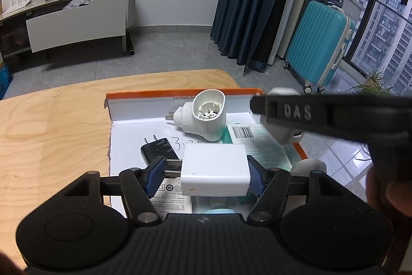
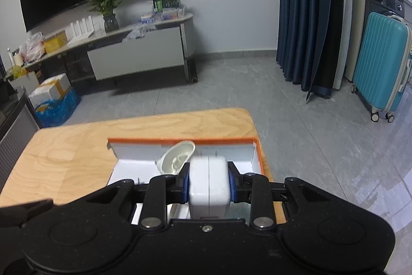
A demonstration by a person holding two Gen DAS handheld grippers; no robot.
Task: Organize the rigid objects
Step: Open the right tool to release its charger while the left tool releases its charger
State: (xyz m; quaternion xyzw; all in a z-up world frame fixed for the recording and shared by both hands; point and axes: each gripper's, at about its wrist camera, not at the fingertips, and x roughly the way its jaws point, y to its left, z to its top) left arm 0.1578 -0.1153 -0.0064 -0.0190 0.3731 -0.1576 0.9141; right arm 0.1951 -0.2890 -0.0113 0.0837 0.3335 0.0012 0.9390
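grey floor tiles, a dark blue curtain (image 2: 306, 17) and a turquoise suitcase (image 2: 381, 63) fill the room behind your work, with a long low cabinet (image 2: 136, 53) and a potted plant (image 2: 106, 7) against the far wall. nearer to you a pale wooden table (image 1: 51, 125) carries an open cardboard box (image 1: 180, 97) with an orange rim and a white inside.

your left gripper (image 1: 204, 173) is clamped on a white square charger (image 1: 215, 172): the blue pads press it from both sides, and its metal prongs stick out towards the left pad, over the near part of the box. just beyond it a black plug adapter (image 1: 158, 150) lies flat on the box floor with its two prongs pointing away from you. further back a white rounded plug-in device (image 1: 206, 117) leans near the far wall of the box, its hollow opening facing you. a teal-and-white printed packet (image 1: 260, 146) with a barcode lies to the right of it.

your right gripper (image 2: 208, 184) is closed tight on a white rounded adapter (image 2: 208, 184), held above the box. in the left wrist view that gripper crosses the right side of the picture as a black bar, the adapter showing pale beneath it.
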